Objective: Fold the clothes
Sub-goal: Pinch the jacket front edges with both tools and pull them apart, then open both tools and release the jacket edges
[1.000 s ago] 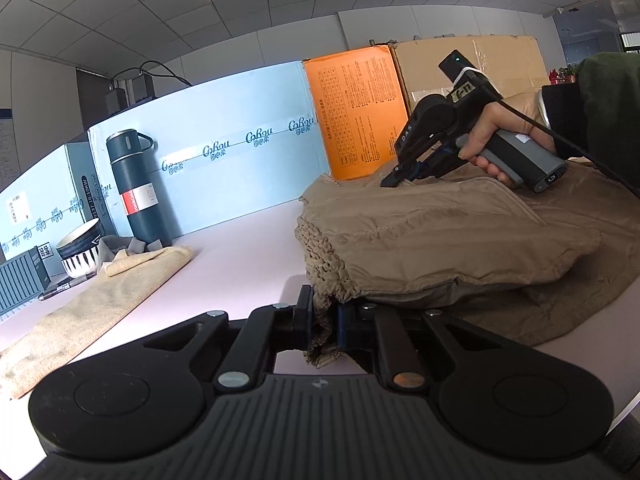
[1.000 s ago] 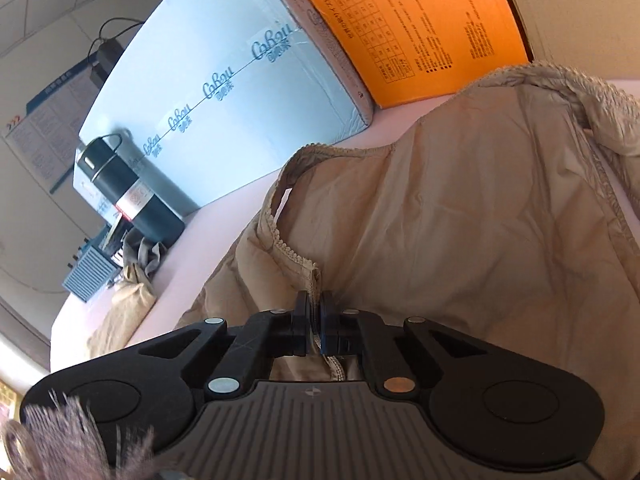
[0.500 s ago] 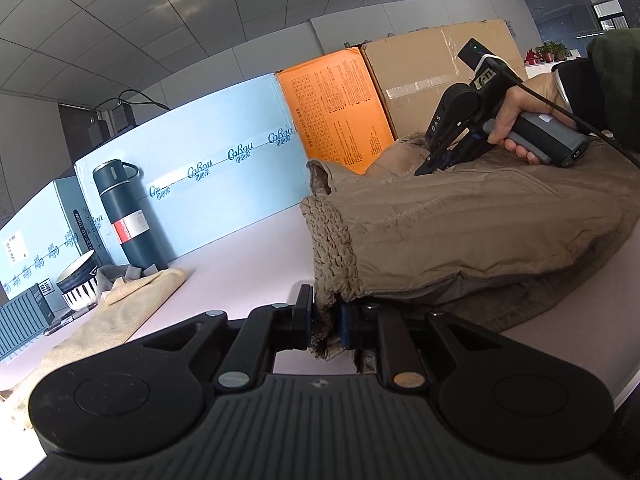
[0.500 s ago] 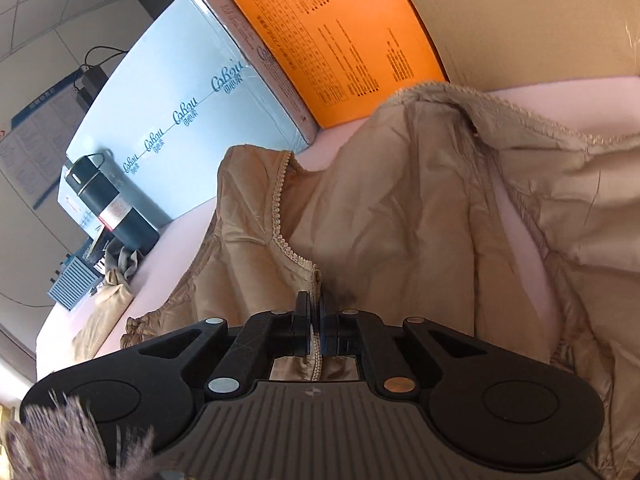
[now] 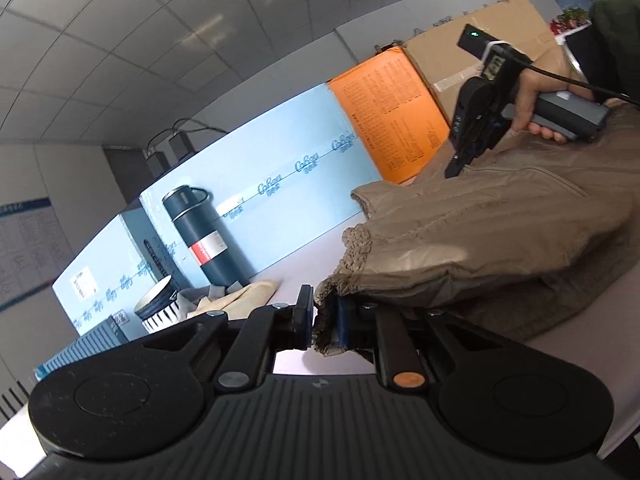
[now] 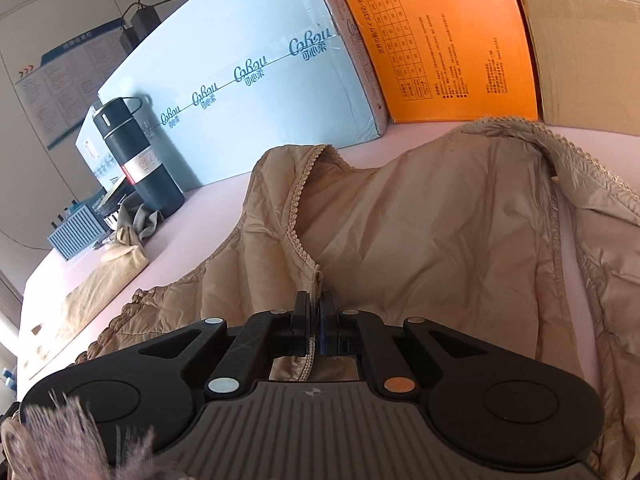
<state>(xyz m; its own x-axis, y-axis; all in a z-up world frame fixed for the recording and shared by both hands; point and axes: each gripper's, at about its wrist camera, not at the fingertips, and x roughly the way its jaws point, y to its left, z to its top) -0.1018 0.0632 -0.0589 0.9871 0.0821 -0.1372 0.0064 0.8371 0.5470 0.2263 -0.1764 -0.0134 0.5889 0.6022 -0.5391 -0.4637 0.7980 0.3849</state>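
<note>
Pale pink table [image 6: 208, 216] carries a tan padded jacket [image 6: 440, 240] across centre frame. Left gripper [image 5: 322, 322] pinches its ruffled hem; right gripper [image 6: 315, 320] is clamped on the lace-trimmed edge. Mid-fold, I judge; next, carry both edges across together.

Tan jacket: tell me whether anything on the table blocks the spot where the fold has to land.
Nothing visible does. Both grippers already pinch the tan jacket: the right gripper on its lace-trimmed edge, the left gripper on a ruffled corner. The flask and beige cloth lie off to the side, apart from it.
</note>
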